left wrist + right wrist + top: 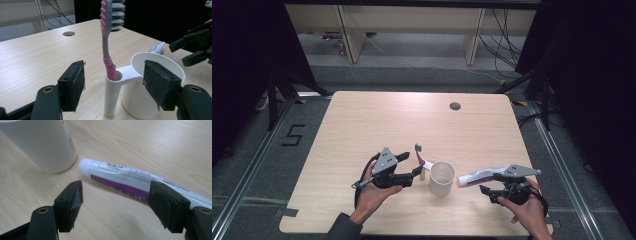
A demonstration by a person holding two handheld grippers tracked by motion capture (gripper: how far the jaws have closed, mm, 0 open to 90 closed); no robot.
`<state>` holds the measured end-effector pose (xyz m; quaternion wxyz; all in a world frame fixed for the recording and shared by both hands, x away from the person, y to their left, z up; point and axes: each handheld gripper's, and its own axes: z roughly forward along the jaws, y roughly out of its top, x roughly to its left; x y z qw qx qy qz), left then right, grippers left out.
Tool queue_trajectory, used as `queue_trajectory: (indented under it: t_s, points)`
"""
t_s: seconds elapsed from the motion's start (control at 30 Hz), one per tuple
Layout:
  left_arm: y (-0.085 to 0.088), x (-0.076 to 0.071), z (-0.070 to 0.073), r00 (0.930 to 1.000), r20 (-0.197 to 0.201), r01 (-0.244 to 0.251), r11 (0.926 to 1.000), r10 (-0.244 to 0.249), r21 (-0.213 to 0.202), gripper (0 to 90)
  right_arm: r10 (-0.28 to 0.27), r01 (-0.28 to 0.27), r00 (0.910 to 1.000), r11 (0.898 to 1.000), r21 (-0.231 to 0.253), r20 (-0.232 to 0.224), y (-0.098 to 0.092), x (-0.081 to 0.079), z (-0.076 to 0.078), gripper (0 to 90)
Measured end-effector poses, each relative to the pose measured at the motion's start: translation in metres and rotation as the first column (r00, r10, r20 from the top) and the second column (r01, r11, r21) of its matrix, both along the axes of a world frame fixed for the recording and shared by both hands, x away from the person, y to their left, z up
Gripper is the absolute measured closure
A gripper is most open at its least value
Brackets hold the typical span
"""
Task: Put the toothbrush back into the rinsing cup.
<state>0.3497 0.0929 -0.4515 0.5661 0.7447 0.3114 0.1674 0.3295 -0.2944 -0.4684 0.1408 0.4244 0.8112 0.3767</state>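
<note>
While toothbrush stands in cup holder, left tongs released (pads clear); right tongs released over toothpaste.

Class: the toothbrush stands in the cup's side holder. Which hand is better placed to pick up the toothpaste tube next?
Right. The right tongs are open beside the toothpaste tube lying on the table; the left tongs are across the cup, by the toothbrush.
</note>
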Motion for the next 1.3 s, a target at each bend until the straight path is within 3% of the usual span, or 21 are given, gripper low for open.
queue_trajectory:
  t_s: [0.13, 0.17, 0.3, 0.43, 0.47, 0.6, 0.63, 0.8, 1.0, 1.07, 1.17, 1.2, 1.3]
  points:
    - [0.006, -0.010, -0.002, 0.9998, -0.017, 0.008, 0.9998, -0.008, 0.017, 29.2, 0.002, -0.002, 1.0000, 1.000, -0.005, 0.006, 0.000, 0.001, 0.000, 28.8]
    - [0.008, -0.011, -0.003, 0.9997, -0.022, 0.013, 0.9999, -0.012, 0.011, 27.5, 0.016, -0.015, 0.9993, 1.000, -0.021, 0.033, -0.001, 0.002, 0.000, 28.8]
    - [0.016, -0.019, -0.005, 0.9970, -0.076, -0.011, 0.9995, 0.013, 0.030, 22.7, 0.017, -0.017, 0.9993, 1.000, -0.022, 0.032, -0.001, 0.002, 0.000, 28.8]
    - [0.026, -0.027, -0.010, 0.9942, -0.104, -0.023, 0.9989, 0.027, 0.041, 17.6, 0.026, -0.025, 0.9991, 1.000, -0.017, 0.034, -0.002, 0.003, 0.000, 28.8]
    - [0.029, -0.029, -0.012, 0.9935, -0.111, -0.020, 0.9987, 0.025, 0.046, 17.1, 0.019, -0.019, 0.9997, 1.000, -0.002, 0.013, -0.002, 0.003, 0.000, 28.8]
    - [0.038, -0.039, -0.021, 0.9877, -0.147, -0.043, 0.9963, 0.054, 0.075, 15.8, 0.020, -0.020, 0.9993, 1.000, -0.011, 0.032, -0.004, 0.003, -0.002, 28.8]
    - [0.040, -0.041, -0.024, 0.9856, -0.157, -0.051, 0.9958, 0.062, 0.076, 15.7, 0.006, -0.006, 1.0000, 1.000, 0.002, 0.001, -0.003, 0.002, -0.003, 28.8]
    - [0.053, -0.050, -0.036, 0.9755, -0.202, -0.068, 0.9929, 0.087, 0.097, 15.7, 0.012, -0.012, 0.9999, 1.000, 0.006, 0.012, -0.003, 0.002, -0.004, 28.8]
    - [0.061, -0.060, -0.042, 0.9687, -0.214, -0.100, 0.9869, 0.126, 0.127, 15.7, 0.011, -0.011, 0.9999, 1.000, 0.006, 0.012, -0.003, 0.002, -0.004, 28.8]
    - [0.065, -0.064, -0.044, 0.9650, -0.210, -0.123, 0.9790, 0.156, 0.162, 15.7, 0.015, -0.016, 0.9999, 1.000, 0.013, 0.005, -0.002, 0.002, -0.005, 28.8]
    - [0.069, -0.065, -0.046, 0.9616, -0.219, -0.130, 0.9768, 0.166, 0.171, 15.8, 0.027, -0.026, 0.9996, 1.000, -0.003, 0.014, -0.004, 0.003, -0.004, 28.8]
    - [0.069, -0.066, -0.047, 0.9614, -0.218, -0.135, 0.9782, 0.168, 0.158, 15.8, 0.027, -0.027, 0.9994, 1.000, -0.009, 0.021, -0.004, 0.003, -0.004, 28.8]
    - [0.071, -0.070, -0.047, 0.9621, -0.210, -0.139, 0.9749, 0.174, 0.174, 15.8, 0.027, -0.027, 0.9991, 1.000, -0.010, 0.031, -0.003, 0.002, -0.004, 28.8]
